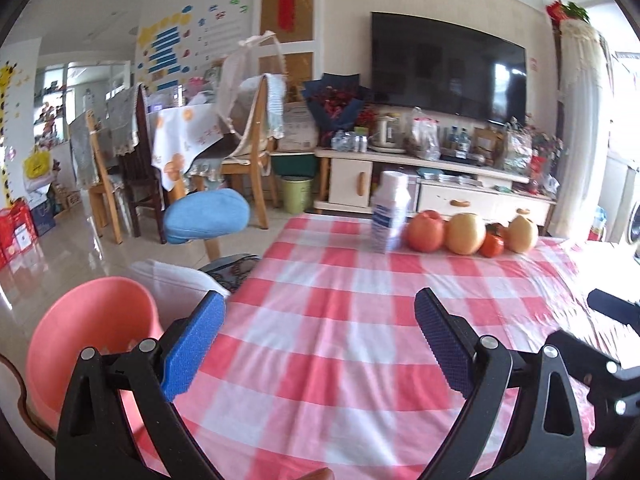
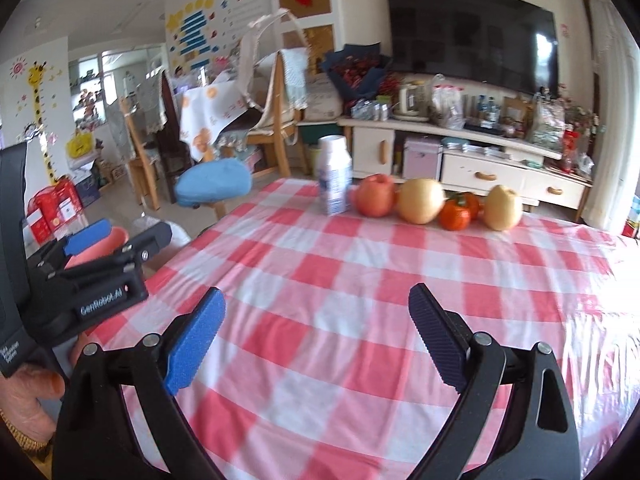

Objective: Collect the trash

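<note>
A white plastic bottle (image 1: 390,216) (image 2: 335,176) with a blue label stands upright at the far edge of the table, left of the fruit. A pink bin (image 1: 92,336) (image 2: 108,246) stands on the floor off the table's left side. My left gripper (image 1: 318,308) hangs open over the checked cloth by the left edge, nothing between its fingers. My right gripper (image 2: 316,304) is open over the middle of the cloth, its jaws wide and empty. The left gripper's body (image 2: 100,276), held by a hand, shows at the left of the right wrist view.
A red-and-white checked tablecloth (image 1: 360,320) (image 2: 360,280) covers the table. An apple (image 1: 426,230), a pear (image 1: 466,234), a small orange-red fruit (image 1: 492,244) and another pear (image 1: 522,234) line the far edge. A blue stool (image 1: 206,216), chairs and a TV cabinet (image 1: 440,184) stand beyond.
</note>
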`<state>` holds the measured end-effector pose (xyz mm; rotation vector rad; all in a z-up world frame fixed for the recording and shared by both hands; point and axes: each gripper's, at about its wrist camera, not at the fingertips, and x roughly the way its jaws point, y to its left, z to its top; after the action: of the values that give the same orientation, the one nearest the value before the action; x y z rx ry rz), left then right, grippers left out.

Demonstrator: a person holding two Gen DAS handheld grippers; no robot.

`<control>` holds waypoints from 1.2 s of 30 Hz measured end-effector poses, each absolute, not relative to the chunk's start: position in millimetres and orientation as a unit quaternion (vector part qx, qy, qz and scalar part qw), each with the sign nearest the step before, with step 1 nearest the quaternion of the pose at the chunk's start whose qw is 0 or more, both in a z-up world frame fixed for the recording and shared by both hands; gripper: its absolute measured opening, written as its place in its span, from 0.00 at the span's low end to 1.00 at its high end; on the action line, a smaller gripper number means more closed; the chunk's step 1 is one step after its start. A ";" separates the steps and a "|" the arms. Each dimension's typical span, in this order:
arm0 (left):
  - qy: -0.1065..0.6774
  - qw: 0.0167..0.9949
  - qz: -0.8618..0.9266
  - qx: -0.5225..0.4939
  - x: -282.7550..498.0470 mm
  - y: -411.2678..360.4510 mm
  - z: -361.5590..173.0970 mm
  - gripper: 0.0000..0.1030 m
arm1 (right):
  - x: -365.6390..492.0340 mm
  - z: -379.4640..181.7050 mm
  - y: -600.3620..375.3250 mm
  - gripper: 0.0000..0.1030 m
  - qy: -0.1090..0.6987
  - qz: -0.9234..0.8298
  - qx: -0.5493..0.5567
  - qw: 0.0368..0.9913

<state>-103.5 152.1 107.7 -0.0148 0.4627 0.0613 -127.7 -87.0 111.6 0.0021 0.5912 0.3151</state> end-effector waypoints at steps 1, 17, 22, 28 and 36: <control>0.230 0.973 0.026 0.001 -105.2 141.7 108.5 0.92 | -128.9 112.4 -92.8 0.91 0.288 0.151 0.003 0.946; 0.250 0.967 -0.025 0.033 -121.1 26.3 119.8 0.92 | -143.4 113.5 -209.4 0.91 0.243 0.059 0.026 0.968; 0.253 0.966 -0.033 0.046 -120.8 2.7 120.5 0.92 | -146.0 113.8 -231.6 0.91 0.229 0.035 0.027 0.972; 0.258 0.964 -0.040 0.051 -121.6 -17.4 121.2 0.92 | -147.3 112.9 -246.2 0.92 0.220 0.016 0.018 0.975; 0.258 0.963 -0.048 0.061 -122.2 -34.0 121.7 0.92 | -147.8 115.3 -257.4 0.92 0.213 0.005 0.021 0.977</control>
<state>-122.2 -34.0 121.7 0.1243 0.5218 -0.0980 -147.8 -257.4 115.3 0.0432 0.4300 0.0104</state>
